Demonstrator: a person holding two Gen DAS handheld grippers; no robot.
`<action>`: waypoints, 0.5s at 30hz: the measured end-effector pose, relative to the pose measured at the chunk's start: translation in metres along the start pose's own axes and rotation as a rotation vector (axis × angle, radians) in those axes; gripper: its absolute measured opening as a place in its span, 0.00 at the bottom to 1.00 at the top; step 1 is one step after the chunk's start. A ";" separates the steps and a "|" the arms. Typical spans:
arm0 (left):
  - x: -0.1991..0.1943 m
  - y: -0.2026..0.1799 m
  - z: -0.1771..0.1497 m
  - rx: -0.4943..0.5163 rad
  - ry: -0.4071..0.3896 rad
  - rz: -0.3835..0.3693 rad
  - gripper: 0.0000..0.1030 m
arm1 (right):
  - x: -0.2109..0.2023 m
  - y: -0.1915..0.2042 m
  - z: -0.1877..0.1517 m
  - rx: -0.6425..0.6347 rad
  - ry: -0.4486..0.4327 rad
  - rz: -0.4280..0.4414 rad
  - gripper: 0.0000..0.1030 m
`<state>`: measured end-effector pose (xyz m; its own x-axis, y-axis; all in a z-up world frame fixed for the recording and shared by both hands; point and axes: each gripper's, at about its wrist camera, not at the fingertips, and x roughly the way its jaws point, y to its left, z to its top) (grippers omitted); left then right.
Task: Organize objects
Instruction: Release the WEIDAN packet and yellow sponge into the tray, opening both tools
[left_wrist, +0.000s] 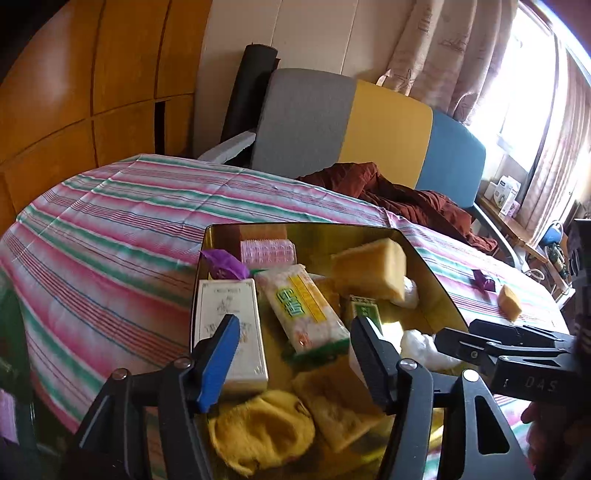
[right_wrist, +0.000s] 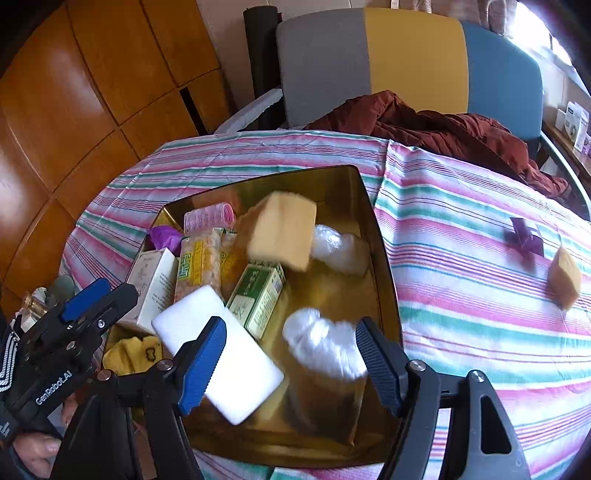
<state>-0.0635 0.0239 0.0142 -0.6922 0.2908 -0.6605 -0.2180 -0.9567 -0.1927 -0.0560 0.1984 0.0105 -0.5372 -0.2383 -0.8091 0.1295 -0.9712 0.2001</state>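
Note:
A gold metal tin (left_wrist: 436, 284) (right_wrist: 384, 258) sits on the striped tablecloth and holds several items: a white box (left_wrist: 229, 325) (right_wrist: 155, 280), a snack packet (left_wrist: 303, 310) (right_wrist: 195, 262), a green box (right_wrist: 256, 299), a pink hair roller (right_wrist: 208, 218), white bags (right_wrist: 332, 347), a yellow cloth (left_wrist: 258, 432) and a white block (right_wrist: 225, 354). A yellow sponge (left_wrist: 371, 271) (right_wrist: 282, 229) looks blurred above the tin's contents. My left gripper (left_wrist: 291, 354) (right_wrist: 99, 295) is open and empty over the tin's near side. My right gripper (right_wrist: 290, 354) (left_wrist: 454, 332) is open and empty over the tin.
A second yellow sponge (left_wrist: 509, 301) (right_wrist: 565, 277) and a purple wrapper (left_wrist: 484, 282) (right_wrist: 524, 234) lie on the cloth right of the tin. A dark red jacket (left_wrist: 399, 195) lies at the table's far edge before a grey, yellow and blue chair (left_wrist: 351, 122). Wooden cabinets stand at left.

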 end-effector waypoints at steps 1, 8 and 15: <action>-0.001 -0.002 -0.001 0.006 0.002 -0.003 0.63 | -0.002 0.000 -0.002 -0.001 -0.003 -0.002 0.72; -0.011 -0.015 -0.009 0.028 0.002 -0.015 0.66 | -0.021 0.000 -0.012 0.012 -0.039 -0.007 0.72; -0.021 -0.026 -0.016 0.061 -0.013 -0.005 0.70 | -0.033 -0.002 -0.019 0.025 -0.081 -0.023 0.79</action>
<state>-0.0325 0.0425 0.0219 -0.6999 0.2957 -0.6501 -0.2625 -0.9531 -0.1509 -0.0224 0.2084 0.0263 -0.6059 -0.2138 -0.7663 0.0957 -0.9758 0.1966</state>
